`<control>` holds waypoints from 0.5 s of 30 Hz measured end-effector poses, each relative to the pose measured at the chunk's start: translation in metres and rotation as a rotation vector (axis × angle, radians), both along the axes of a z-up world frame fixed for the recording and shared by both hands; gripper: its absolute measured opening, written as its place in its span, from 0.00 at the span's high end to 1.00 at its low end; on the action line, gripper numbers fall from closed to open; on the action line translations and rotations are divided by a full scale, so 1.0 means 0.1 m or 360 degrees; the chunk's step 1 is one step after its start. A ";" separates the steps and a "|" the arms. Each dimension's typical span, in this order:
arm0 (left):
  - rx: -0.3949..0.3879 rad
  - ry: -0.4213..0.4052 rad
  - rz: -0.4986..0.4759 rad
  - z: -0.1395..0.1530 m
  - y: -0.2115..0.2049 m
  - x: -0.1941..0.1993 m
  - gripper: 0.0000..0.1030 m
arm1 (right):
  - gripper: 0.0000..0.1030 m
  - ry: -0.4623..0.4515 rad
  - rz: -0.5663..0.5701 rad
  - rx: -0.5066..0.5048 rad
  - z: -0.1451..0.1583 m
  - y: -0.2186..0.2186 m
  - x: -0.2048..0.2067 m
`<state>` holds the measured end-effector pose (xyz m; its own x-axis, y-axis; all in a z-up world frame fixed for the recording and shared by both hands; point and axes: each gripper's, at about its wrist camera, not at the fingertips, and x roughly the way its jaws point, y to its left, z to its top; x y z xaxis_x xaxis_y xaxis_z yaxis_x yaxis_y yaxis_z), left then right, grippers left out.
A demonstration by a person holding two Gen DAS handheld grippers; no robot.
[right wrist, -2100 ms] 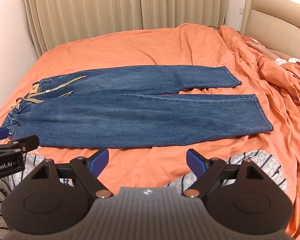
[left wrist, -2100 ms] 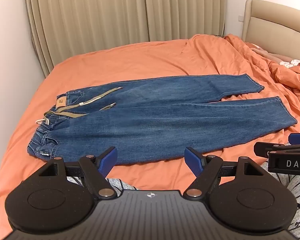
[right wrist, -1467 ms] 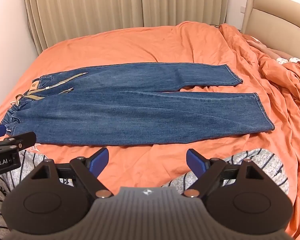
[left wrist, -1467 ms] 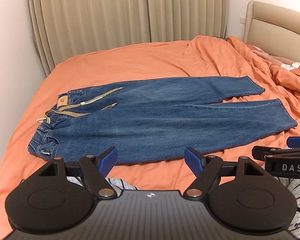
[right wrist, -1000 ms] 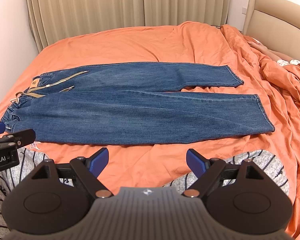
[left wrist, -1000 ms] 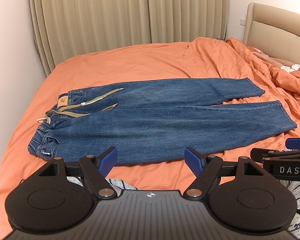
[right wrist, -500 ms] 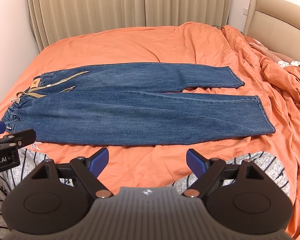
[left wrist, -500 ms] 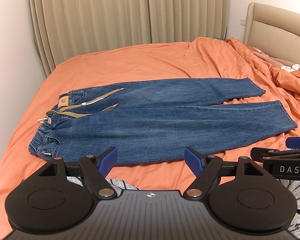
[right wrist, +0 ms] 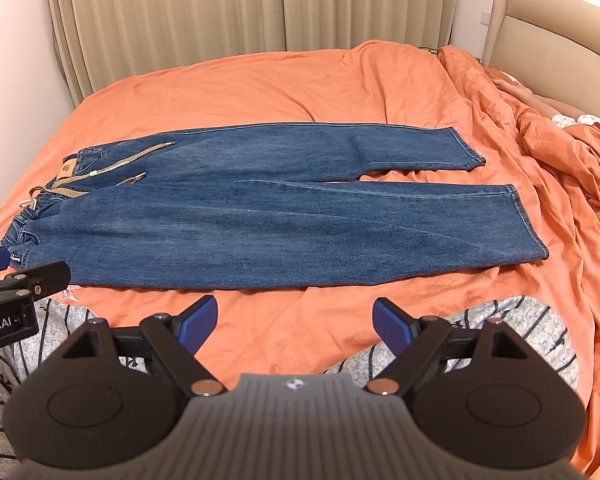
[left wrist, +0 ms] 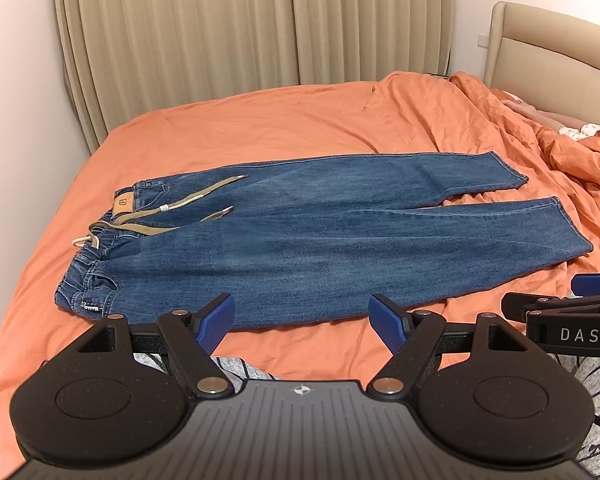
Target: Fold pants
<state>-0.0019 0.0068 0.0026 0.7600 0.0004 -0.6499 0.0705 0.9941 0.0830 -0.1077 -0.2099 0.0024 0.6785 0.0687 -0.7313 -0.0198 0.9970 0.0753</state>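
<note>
Pants [left wrist: 320, 236]: flat on bed [left wrist: 260, 128], waistband at 9 o'clock. Left tool [left wrist: 302, 320], right tool [right wrist: 294, 320]: wide, empty. Advice: pinch near waist corner and near hem together, carry over evenly.

Faded blue denim pants [right wrist: 260, 216] lie on a matt, creased orange cotton sheet [right wrist: 300, 84].

The black body of the right gripper [left wrist: 572, 322], at the left wrist view's right edge, reads "DAS". The black left gripper [right wrist: 8, 304] shows "obot.AI", cut off by the frame.
</note>
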 end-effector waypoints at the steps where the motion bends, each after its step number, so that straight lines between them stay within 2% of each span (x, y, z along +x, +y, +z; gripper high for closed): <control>1: 0.0000 0.0000 -0.0001 0.00 -0.01 0.00 0.14 | 0.21 0.0000 -0.0003 0.0001 0.00 0.00 0.00; 15: 0.0001 0.0000 -0.0015 -0.02 -0.04 -0.03 0.14 | 0.21 -0.0001 -0.0026 0.0016 0.00 -0.02 -0.03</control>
<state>-0.0045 0.0024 0.0008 0.7599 -0.0066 -0.6500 0.0800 0.9933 0.0834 -0.1106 -0.2120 0.0028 0.6802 0.0651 -0.7301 -0.0038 0.9963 0.0853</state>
